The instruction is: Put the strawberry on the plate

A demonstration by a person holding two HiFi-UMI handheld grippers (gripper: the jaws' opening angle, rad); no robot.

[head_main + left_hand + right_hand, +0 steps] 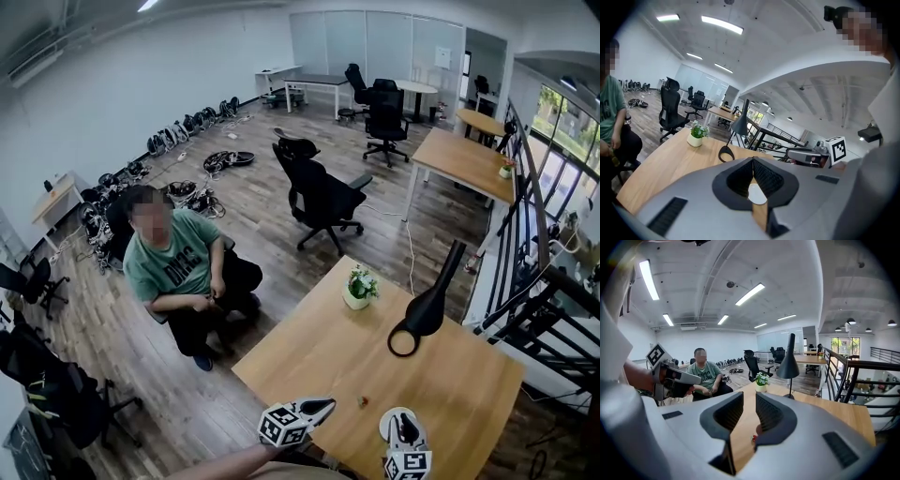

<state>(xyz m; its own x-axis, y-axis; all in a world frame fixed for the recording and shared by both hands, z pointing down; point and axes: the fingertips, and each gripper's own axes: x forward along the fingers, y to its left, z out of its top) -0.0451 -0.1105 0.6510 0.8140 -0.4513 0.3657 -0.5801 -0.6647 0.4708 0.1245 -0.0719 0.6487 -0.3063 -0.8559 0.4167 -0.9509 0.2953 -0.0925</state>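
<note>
One strawberry [364, 401] on table [309, 361] — just beside plate [384, 428].

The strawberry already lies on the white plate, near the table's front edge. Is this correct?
Not quite. The strawberry is near the table's front edge, but it lies on the bare wooden table, beside the white plate, not on it. The head view shows this.

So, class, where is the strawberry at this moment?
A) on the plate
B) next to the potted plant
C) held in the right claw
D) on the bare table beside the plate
D: the strawberry lies on the wooden table, just left of the white plate.
</note>
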